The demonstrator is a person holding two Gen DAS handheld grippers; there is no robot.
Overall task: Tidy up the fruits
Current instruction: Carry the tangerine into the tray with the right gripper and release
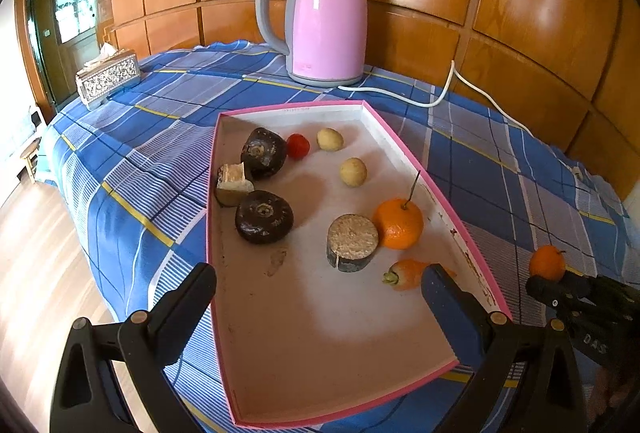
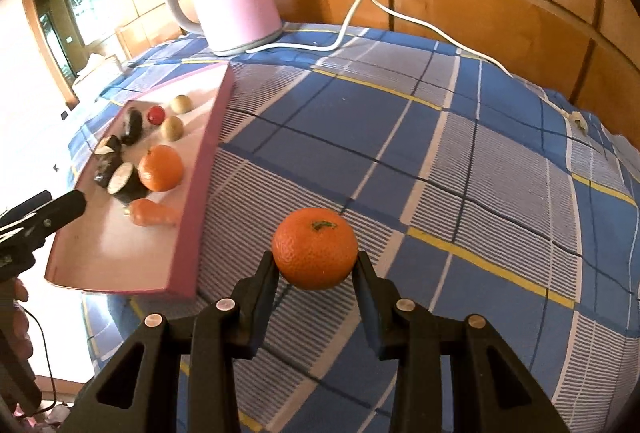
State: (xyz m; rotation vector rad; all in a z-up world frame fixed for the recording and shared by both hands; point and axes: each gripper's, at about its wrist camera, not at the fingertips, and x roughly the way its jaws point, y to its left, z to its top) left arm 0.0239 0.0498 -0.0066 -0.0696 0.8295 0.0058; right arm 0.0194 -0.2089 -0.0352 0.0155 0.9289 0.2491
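Observation:
A pink-rimmed white tray [image 1: 404, 153] lies on the checked cloth; it also shows in the right wrist view [image 2: 212, 137]. It holds an orange with a stem [image 1: 399, 223], a small carrot [image 1: 406, 273], two dark round fruits [image 1: 263, 217], cut pieces [image 1: 352, 241], a red fruit [image 1: 298, 146] and two pale round fruits [image 1: 353, 172]. My left gripper [image 1: 316, 293] is open over the tray's near end, empty. My right gripper [image 2: 316, 265] is shut on a second orange [image 2: 315, 248], right of the tray; this orange also shows in the left wrist view [image 1: 547, 262].
A pink electric kettle [image 1: 326, 17] stands at the back of the table with its white cord [image 1: 436, 97] trailing right. A patterned tissue box [image 1: 108, 77] sits at the back left. Wooden wall panels stand behind. The table edge drops to the floor on the left.

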